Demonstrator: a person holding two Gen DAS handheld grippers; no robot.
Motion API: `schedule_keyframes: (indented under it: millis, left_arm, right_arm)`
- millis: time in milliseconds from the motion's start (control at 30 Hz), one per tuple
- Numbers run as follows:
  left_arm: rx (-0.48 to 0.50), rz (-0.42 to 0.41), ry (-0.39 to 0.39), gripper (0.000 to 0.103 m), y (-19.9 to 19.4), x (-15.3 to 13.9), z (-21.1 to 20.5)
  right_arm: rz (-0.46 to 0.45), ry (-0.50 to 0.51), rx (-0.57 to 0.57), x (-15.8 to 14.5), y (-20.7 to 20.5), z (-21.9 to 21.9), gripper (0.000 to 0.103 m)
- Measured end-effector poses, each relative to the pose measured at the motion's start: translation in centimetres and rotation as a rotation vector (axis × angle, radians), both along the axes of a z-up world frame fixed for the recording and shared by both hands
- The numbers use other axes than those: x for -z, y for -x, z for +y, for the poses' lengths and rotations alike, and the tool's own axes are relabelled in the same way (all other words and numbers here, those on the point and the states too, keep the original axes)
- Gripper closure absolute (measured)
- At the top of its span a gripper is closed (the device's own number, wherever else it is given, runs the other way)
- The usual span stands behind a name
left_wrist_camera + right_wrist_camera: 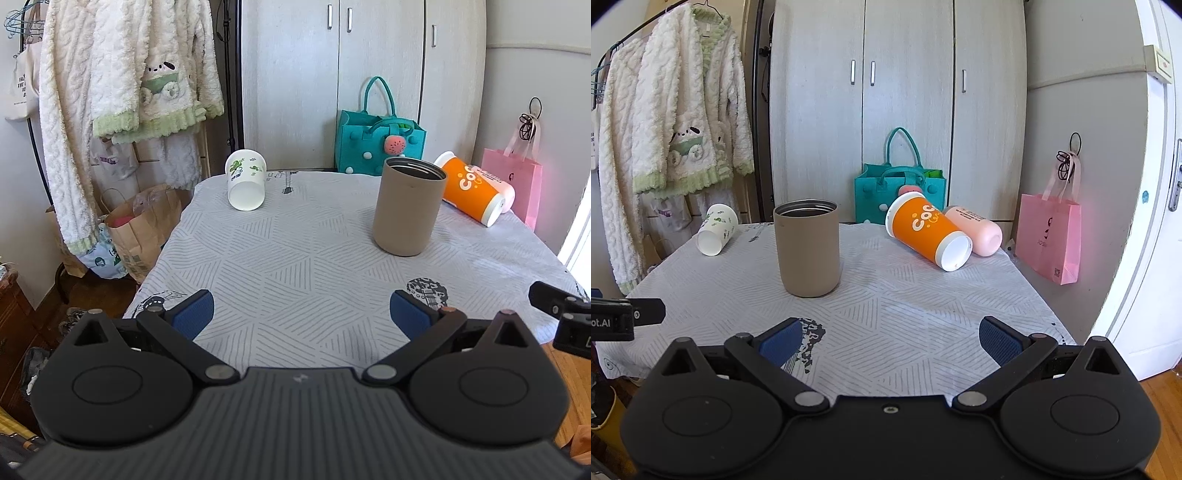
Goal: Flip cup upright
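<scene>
In the left wrist view, the left tongs [302, 312] hover over the near edge of the tabletop [295, 266], their blue-padded fingers [194, 314] spread wide with nothing between them. The tabletop is covered by a pale cloth printed with grey line triangles. At the far left lies a white cup with green print [246, 180], tipped on its side with its base turned toward the camera. Right of centre stands a tan tumbler [408, 206], upright, its open mouth showing a dark metal inside. Behind it to the right an orange cup [471, 190] lies on its side at the far right edge, with a pink bottle [508, 192] lying just beyond it. A teal felt bag [378, 142] stands against the wardrobe past the tabletop, and a pink paper bag [517, 184] hangs on the right wall. A part of the right tongs [561, 314] shows at the right edge.

In the right wrist view, the right tongs [891, 339] also sit low over the near edge, fingers [999, 341] spread apart and holding nothing. The tan tumbler [808, 247] stands upright left of centre (the only vessel on its base). The orange cup [929, 230] lies on its side at the far right, white base toward the camera, touching the pink bottle [979, 230] beside it. The white cup with green print [716, 229] lies on its side at the far left corner. A fleecy white robe [676, 122] hangs on a rack to the left.
</scene>
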State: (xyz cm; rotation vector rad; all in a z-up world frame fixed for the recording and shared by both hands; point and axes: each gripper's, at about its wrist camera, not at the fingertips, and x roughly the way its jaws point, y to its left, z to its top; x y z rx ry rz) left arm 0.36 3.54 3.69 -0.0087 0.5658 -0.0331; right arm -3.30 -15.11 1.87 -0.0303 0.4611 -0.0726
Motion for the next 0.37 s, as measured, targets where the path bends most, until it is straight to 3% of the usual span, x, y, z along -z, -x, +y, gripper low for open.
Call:
schedule_keyframes:
  millis: [367]
  left_arm:
    - [-0.012, -0.012, -0.013, 0.000, 0.22, -0.13, 0.06]
  right_arm:
    - [0.006, 0.011, 0.005, 0.00, 0.12, 0.19, 0.000]
